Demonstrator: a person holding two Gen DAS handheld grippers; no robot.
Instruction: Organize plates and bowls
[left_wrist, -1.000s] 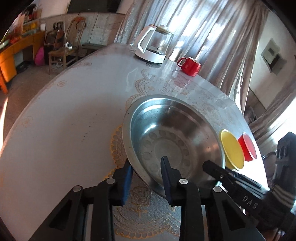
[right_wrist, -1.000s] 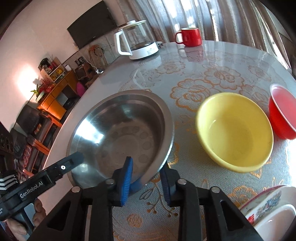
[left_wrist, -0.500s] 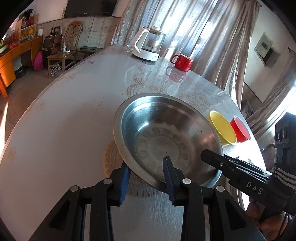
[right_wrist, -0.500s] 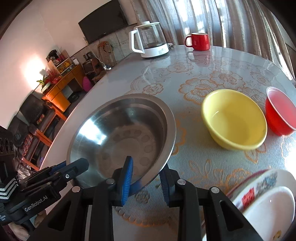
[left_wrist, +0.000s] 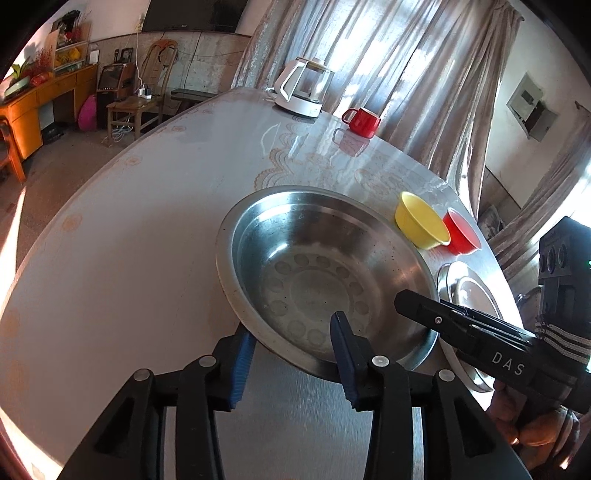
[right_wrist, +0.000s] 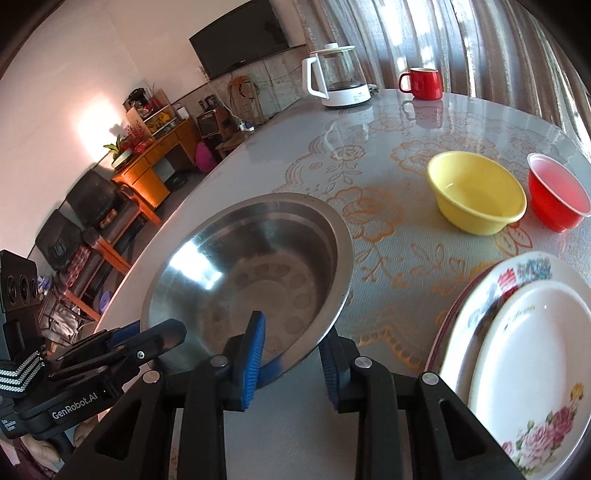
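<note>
Steel basin (left_wrist: 317, 273) at table (left_wrist: 129, 229) centre, mouth up, round with no long axis, left gripper (left_wrist: 291, 354) jaws just opening, loose astride its six-o'clock rim, right gripper (right_wrist: 291, 354) clamping the rim, bare tabletop toward nine o'clock, yellow bowl (right_wrist: 476, 192), red bowl (right_wrist: 557, 192) and stacked plates (right_wrist: 524, 354) toward three o'clock.

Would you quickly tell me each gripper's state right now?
Left gripper: open, jaws just opening, steel bowl rim between them.
Right gripper: closed on the steel bowl rim.
</note>
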